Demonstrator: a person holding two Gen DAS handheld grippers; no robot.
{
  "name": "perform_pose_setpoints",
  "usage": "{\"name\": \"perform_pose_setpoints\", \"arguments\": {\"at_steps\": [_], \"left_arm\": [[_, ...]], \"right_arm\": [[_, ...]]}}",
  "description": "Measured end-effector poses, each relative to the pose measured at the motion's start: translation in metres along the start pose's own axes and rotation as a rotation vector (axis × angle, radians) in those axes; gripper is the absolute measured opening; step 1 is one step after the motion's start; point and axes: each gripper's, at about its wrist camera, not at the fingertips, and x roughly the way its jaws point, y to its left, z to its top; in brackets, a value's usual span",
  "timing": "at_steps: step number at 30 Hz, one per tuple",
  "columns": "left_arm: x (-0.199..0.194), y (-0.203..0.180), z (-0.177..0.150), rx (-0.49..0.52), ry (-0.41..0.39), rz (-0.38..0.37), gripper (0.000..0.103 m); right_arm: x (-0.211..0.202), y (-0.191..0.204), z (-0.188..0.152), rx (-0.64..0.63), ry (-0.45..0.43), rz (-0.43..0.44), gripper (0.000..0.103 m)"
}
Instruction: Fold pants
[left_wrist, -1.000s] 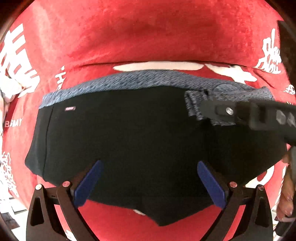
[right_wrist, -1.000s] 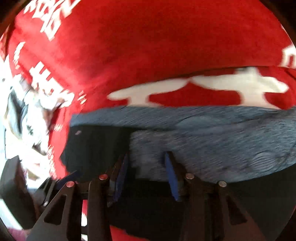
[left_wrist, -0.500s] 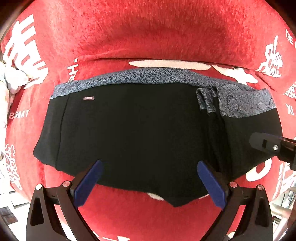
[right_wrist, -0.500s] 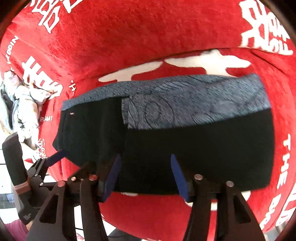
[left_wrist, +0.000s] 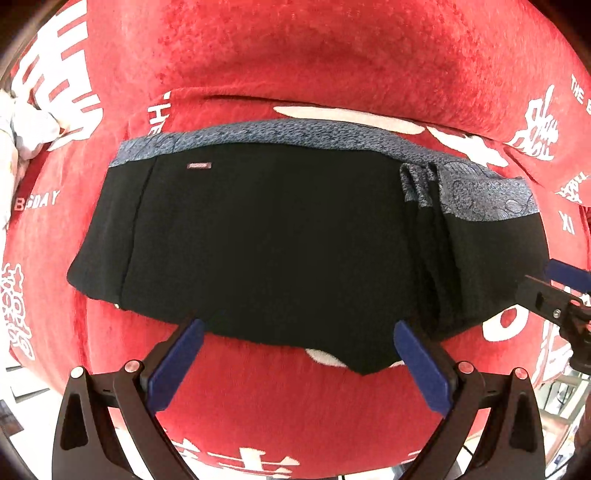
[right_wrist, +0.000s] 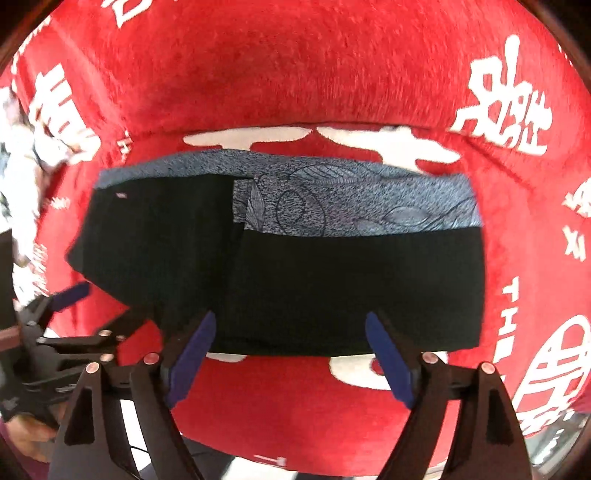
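Observation:
The black pants (left_wrist: 273, 243) with a grey-blue patterned waistband (left_wrist: 295, 134) lie folded flat on a red plush cover (left_wrist: 295, 55). They also show in the right wrist view (right_wrist: 332, 288), where the right part lies folded over the left with its waistband (right_wrist: 354, 206) on top. My left gripper (left_wrist: 295, 354) is open and empty just before the pants' near edge. My right gripper (right_wrist: 288, 354) is open and empty near the near edge; it also shows at the right of the left wrist view (left_wrist: 554, 291). The left gripper appears at the left of the right wrist view (right_wrist: 62, 317).
The red cover (right_wrist: 295, 66) bears white lettering and drapes over a seat and backrest. A pile of pale cloth (left_wrist: 22, 129) lies at the far left. The cover's front edge drops off below the grippers, with light floor (right_wrist: 229, 465) under it.
My right gripper let go of the folded-over part, opened wider and drew back toward me. My left gripper also backed away; the pants now lie still.

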Motion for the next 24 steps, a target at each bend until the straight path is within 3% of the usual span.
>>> {"name": "perform_pose_setpoints", "arguments": {"at_steps": [9,13,16,20,24], "left_arm": [[-0.008,0.043,-0.009,-0.07,0.016,0.015,0.103],[-0.028,0.051,-0.014,-0.073,-0.007,0.023,0.103],[-0.047,0.05,-0.017,-0.066,-0.036,0.027,0.103],[-0.078,0.036,-0.021,-0.043,-0.083,0.03,0.103],[-0.105,0.012,-0.031,-0.04,-0.111,0.015,0.103]], "right_arm": [[0.009,0.035,-0.007,-0.06,0.114,0.035,0.086],[-0.002,0.029,-0.009,0.018,0.113,0.049,0.086],[-0.013,0.02,-0.007,0.067,0.109,0.038,0.086],[-0.029,0.018,-0.005,-0.001,0.11,-0.011,0.086],[-0.047,0.012,-0.009,-0.036,0.136,0.014,0.086]]}}
